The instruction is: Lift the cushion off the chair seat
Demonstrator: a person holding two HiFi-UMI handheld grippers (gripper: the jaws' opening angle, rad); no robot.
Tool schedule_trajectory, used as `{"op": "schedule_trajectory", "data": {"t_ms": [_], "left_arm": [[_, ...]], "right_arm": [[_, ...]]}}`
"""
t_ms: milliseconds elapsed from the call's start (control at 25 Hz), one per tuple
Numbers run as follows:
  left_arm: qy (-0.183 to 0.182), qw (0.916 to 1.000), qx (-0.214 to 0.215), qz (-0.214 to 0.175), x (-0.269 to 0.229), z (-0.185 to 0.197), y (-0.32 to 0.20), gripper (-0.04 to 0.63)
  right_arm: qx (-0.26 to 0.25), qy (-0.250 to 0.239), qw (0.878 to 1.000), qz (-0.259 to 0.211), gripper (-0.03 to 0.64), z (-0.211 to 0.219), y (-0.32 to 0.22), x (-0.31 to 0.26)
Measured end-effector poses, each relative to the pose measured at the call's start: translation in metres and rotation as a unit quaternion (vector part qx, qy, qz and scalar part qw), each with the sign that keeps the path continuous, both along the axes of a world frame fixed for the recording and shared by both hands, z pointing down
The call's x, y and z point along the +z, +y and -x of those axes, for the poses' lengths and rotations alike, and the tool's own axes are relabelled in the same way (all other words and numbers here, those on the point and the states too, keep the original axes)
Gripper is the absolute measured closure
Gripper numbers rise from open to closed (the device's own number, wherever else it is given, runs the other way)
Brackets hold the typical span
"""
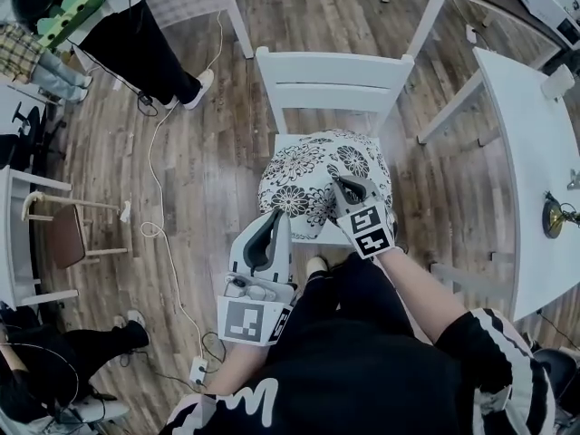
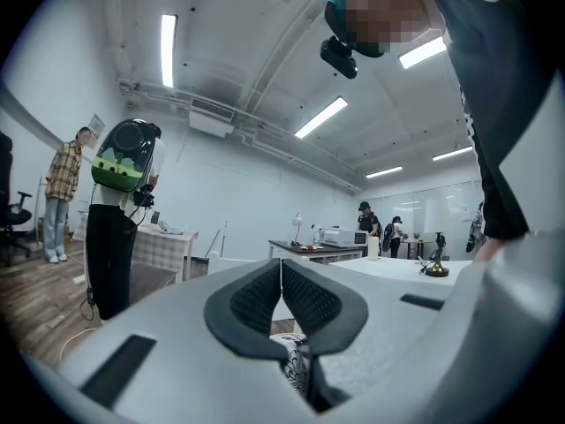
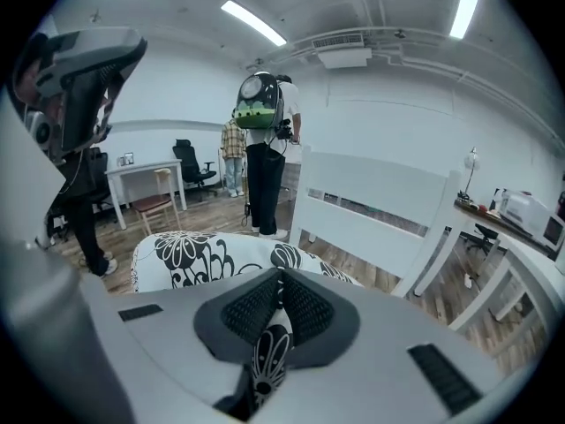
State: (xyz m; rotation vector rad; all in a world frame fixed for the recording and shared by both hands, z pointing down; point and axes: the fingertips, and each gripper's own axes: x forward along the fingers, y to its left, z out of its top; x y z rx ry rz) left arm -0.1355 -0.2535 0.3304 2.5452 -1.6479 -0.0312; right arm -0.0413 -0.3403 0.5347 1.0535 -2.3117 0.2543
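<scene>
Seen from above, a white wooden chair stands on a plank floor, and a plump cushion printed with black flowers on white lies over its seat. A person leans over it with a gripper in each hand.

The right gripper meets the cushion's near edge. In the right gripper view its jaws are pressed together on a fold of the flowered cover, with the rest of the cushion bulging beyond them. The left gripper is at the near left corner. In the left gripper view its jaws are closed too, with a scrap of flowered fabric caught low between them.

The near edge looks bunched and raised. Whether the far edge rests on the seat cannot be told.

The cushion looks light, soft and floppy. It will likely sag between the two grips, not hold its shape. The cover is loose cloth, so a shallow pinch may slip. A deeper hold on the edge at two well-separated points, as here, suits it best.
</scene>
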Motion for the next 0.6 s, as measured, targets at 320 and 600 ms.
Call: {"op": "schedule_trajectory", "data": {"t_ms": [320, 600], "left_arm": [[-0.013, 0.9993, 0.004, -0.034, -0.029, 0.001, -0.006, 0.588], [-0.021, 0.9974, 0.004, -0.069, -0.056, -0.004, -0.02, 0.588]], "right_arm": [[0.006, -0.063, 0.997, -0.045, 0.586, 0.01, 0.003, -0.073], [0.018, -0.109, 0.99, -0.084, 0.586, 0.0, -0.004, -0.13]]}}
